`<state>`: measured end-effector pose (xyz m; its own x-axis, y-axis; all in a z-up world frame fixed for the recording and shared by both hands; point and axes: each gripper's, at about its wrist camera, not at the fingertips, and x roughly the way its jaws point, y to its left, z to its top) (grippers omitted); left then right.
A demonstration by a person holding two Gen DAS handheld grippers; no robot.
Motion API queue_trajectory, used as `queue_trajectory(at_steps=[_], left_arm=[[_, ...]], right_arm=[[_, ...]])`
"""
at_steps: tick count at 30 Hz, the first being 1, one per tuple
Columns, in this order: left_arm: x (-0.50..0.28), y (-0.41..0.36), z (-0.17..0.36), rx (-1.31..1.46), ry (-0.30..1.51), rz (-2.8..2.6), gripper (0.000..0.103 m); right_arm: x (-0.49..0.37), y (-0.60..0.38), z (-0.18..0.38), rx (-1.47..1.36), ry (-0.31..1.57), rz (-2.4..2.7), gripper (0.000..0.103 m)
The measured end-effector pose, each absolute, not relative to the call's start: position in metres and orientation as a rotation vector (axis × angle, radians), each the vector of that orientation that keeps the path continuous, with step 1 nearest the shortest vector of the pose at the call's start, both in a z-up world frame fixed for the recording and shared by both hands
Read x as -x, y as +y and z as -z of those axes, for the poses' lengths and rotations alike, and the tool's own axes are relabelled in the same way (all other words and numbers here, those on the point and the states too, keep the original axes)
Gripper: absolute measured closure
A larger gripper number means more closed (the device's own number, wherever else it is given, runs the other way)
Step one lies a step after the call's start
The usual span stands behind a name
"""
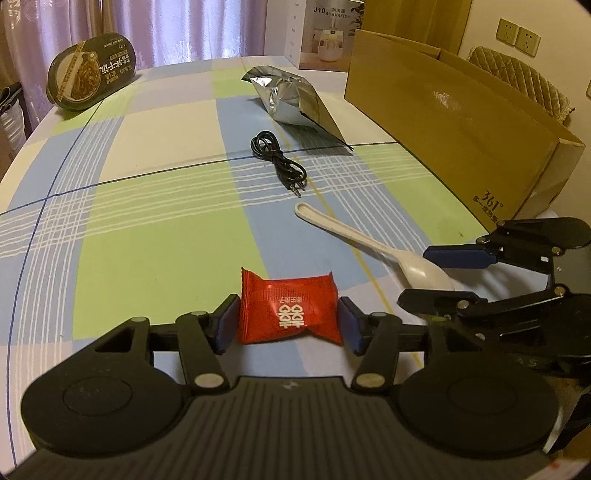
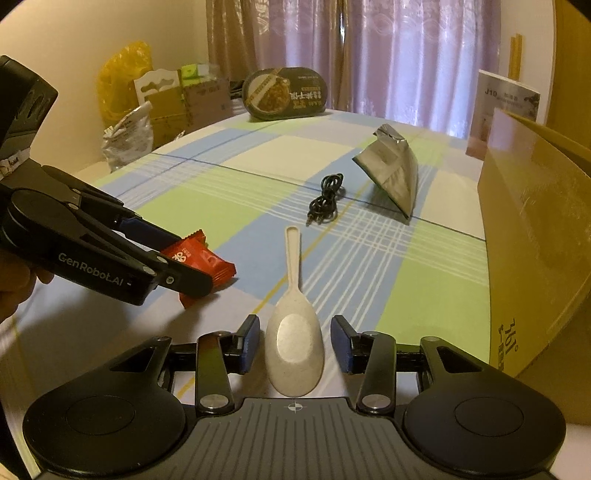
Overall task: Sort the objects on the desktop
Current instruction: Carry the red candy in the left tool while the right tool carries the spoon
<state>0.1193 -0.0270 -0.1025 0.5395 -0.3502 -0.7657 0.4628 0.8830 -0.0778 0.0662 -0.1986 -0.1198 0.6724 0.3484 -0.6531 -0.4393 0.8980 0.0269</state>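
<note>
A red candy packet (image 1: 288, 317) lies on the checked tablecloth (image 1: 147, 229), and my left gripper (image 1: 288, 323) is shut on it, blue pads pressed against both crimped ends. The right wrist view shows that gripper (image 2: 192, 262) coming in from the left, packet (image 2: 218, 262) between its fingers. A white plastic spoon (image 2: 294, 343) lies bowl towards me, handle pointing away. My right gripper (image 2: 294, 339) is open, with a gap between each pad and the bowl. In the left wrist view the right gripper (image 1: 415, 277) straddles the spoon (image 1: 369, 247) from the right.
A coiled black audio cable (image 1: 279, 158) and a crumpled silver foil bag (image 1: 291, 96) lie farther back. An open cardboard box (image 1: 443, 122) stands along the right edge. An instant-noodle bowl (image 1: 92, 70) leans at the far left, and a humidifier box (image 1: 325, 33) stands behind.
</note>
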Motion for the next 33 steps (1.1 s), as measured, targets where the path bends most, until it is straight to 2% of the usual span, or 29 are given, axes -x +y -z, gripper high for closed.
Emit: queue_trajectory(at_steps=[6, 8, 10, 13, 33], left_arm=[[-0.117, -0.031, 0.104, -0.171, 0.858, 0.474, 0.05], [-0.117, -0.035, 0.105, -0.191, 0.854, 0.471, 0.05], [-0.117, -0.037, 0.105, -0.207, 0.851, 0.473, 0.059], [-0.116, -0.038, 0.103, -0.215, 0.848, 0.473, 0.064], [-0.103, -0.033, 0.08, -0.142, 0.789, 0.468, 0.066]], right_arm=[[-0.065, -0.194, 0.119, 0.168, 0.709, -0.447, 0.066], [-0.064, -0.193, 0.119, 0.172, 0.714, -0.451, 0.073], [-0.064, -0.191, 0.118, 0.177, 0.723, -0.445, 0.073], [-0.063, -0.191, 0.116, 0.17, 0.733, -0.434, 0.073], [-0.046, -0.2, 0.074, 0.116, 0.651, -0.385, 0.073]])
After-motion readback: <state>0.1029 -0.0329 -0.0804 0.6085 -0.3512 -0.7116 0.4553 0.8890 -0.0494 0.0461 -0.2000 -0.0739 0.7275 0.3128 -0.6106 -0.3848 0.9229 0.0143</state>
